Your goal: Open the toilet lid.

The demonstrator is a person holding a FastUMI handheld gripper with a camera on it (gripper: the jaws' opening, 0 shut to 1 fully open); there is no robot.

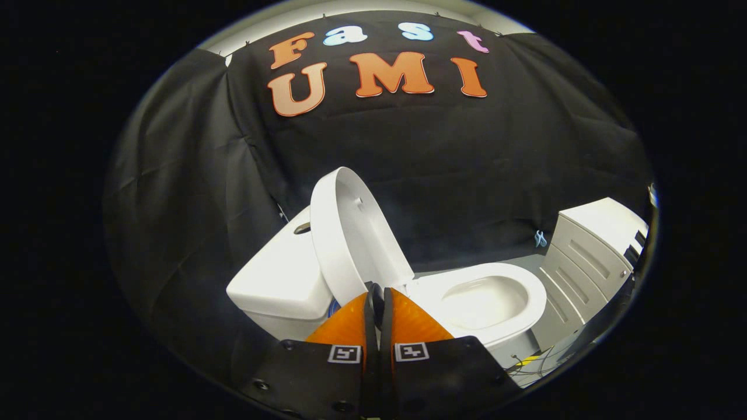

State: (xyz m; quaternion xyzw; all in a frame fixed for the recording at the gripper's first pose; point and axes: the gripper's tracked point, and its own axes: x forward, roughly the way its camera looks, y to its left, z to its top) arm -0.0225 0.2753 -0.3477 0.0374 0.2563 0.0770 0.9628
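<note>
A white toilet stands just beyond my fingers. Its lid [356, 233] is raised, leaning back against the white tank [280, 274]. The seat [502, 326] lies down around the open bowl [481, 300], to the right of the lid. My gripper [378, 291] is shut, its two fingers pressed together with nothing between them. The fingertips sit in front of the lid's lower edge near the hinge, apart from it as far as I can tell.
A white cabinet [589, 251] with drawer fronts stands to the right of the bowl. Loose cables [534, 361] lie on the floor beside the toilet's base. A small blue clip [540, 238] hangs on the black cloth wall behind.
</note>
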